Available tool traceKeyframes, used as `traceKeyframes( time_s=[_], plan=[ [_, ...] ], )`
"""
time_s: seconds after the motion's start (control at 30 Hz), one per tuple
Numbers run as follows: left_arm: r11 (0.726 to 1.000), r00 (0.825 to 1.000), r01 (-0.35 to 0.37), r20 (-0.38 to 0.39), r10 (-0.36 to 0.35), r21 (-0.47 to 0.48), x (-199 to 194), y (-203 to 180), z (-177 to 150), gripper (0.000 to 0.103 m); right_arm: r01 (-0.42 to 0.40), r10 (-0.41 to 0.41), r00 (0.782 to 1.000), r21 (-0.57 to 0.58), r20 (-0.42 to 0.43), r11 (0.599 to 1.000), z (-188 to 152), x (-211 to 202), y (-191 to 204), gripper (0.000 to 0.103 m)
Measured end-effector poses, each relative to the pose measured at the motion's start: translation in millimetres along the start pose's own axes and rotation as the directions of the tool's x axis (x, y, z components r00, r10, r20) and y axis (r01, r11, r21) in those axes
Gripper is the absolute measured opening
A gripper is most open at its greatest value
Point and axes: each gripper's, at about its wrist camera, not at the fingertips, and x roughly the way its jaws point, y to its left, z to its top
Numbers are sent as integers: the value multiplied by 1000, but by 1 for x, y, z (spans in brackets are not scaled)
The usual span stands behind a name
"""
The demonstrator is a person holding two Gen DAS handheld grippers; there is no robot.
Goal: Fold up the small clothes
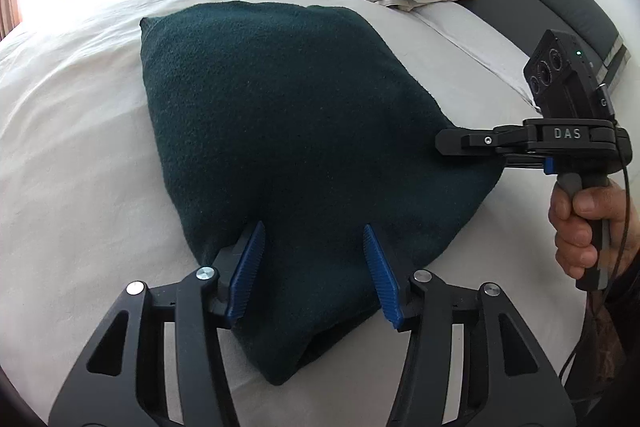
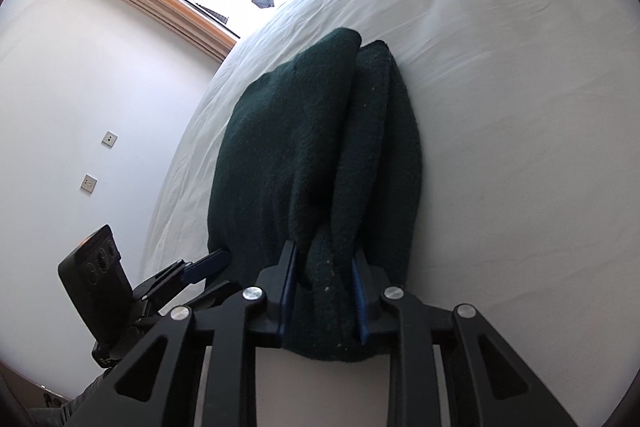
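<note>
Two grippers work one dark green fleece garment (image 1: pixel 288 131) lying partly folded on the white bed (image 1: pixel 80 147): the right gripper (image 2: pixel 325 287) is clenched on a bunched corner at the garment's right edge, while the left gripper (image 1: pixel 314 267) hangs over the near edge with its blue pads spread and pressing on nothing. To fold it well, I judge the left should bite the near edge fully, then both should move together, keeping the edges aligned.

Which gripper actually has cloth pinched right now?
The right gripper: green cloth is bunched between its blue pads. The left gripper stands open over the cloth.
</note>
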Motion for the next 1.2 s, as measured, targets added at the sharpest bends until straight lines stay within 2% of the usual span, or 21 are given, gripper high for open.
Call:
traceKeyframes(
  time_s=[0.13, 0.2, 0.23, 0.27, 0.33, 0.37, 0.43, 0.47, 0.5, 0.57, 0.63, 0.7, 0.73, 0.83, 0.87, 0.97, 1.03, 1.13, 1.2],
  plan=[
    [999, 1000, -14, -11, 15, 33, 4, 0, -4, 51, -25, 24, 1000, 28, 16, 999, -4, -3, -21, 24],
    [1000, 1000, 3, 4, -3, 23, -1, 1, -5, 51, -39, 38, 999, 44, 30, 998, -4, -15, -26, 26],
    [1000, 1000, 16, 12, -16, 10, -8, 2, -5, 51, -39, 37, 998, 48, 43, 998, -4, -23, -29, 35],
    [1000, 999, 24, 22, -24, -2, -13, 4, -5, 51, -28, 24, 998, 51, 63, 998, -3, -32, -32, 48],
    [998, 997, 46, 61, -44, -29, -31, 9, -3, 61, 22, -28, 993, 57, 111, 998, 0, -49, -39, 68],
    [997, 994, 64, 95, -59, -52, -39, 15, 1, 66, 18, -27, 992, 66, 127, 998, 4, -54, -44, 69],
    [989, 982, 104, 168, -85, -109, -53, 29, 9, 83, -21, 8, 991, 98, 136, 995, 13, -57, -49, 69],
    [983, 977, 119, 192, -91, -142, -56, 37, 13, 88, -27, 14, 991, 98, 135, 995, 17, -55, -47, 69],
    [975, 976, 130, 199, -93, -178, -56, 45, 17, 97, -29, 17, 991, 87, 129, 996, 22, -52, -44, 69],
    [950, 976, 175, 175, -132, -258, -44, 62, 21, 100, -32, 26, 995, 66, 95, 997, 34, -38, -39, 69],
    [910, 983, 181, 83, -161, -373, -17, 79, 25, 100, -32, 28, 998, 83, 50, 996, 44, -20, -38, 69],
    [864, 978, 171, -23, -206, -474, 14, 91, 24, 99, -43, 42, 999, 144, 10, 989, 51, -1, -45, 70],
    [859, 977, 164, -41, -210, -484, 22, 91, 25, 99, -62, 64, 998, 176, -6, 982, 52, 6, -50, 71],
    [892, 978, 157, -59, -201, -424, 30, 78, 37, 100, -91, 92, 996, 170, -1, 981, 57, 14, -48, 71],
    [905, 980, 131, -84, -180, -405, 35, 72, 40, 100, -96, 99, 995, 160, -10, 982, 58, 17, -45, 76],
    [946, 986, 38, -142, -88, -323, 40, 51, 46, 99, -115, 120, 992, 123, -39, 986, 61, 27, -32, 77],
    [959, 986, -4, -158, -42, -285, 45, 40, 44, 98, -80, 85, 994, 75, -63, 994, 62, 35, -21, 77],
    [968, 986, -44, -169, 2, -246, 48, 32, 45, 90, -5, 5, 996, 2, -91, 1000, 61, 44, -13, 66],
    [973, 985, -55, -170, 16, -224, 48, 27, 43, 86, 12, -14, 995, -14, -95, 1000, 60, 45, -13, 57]
  ],
)
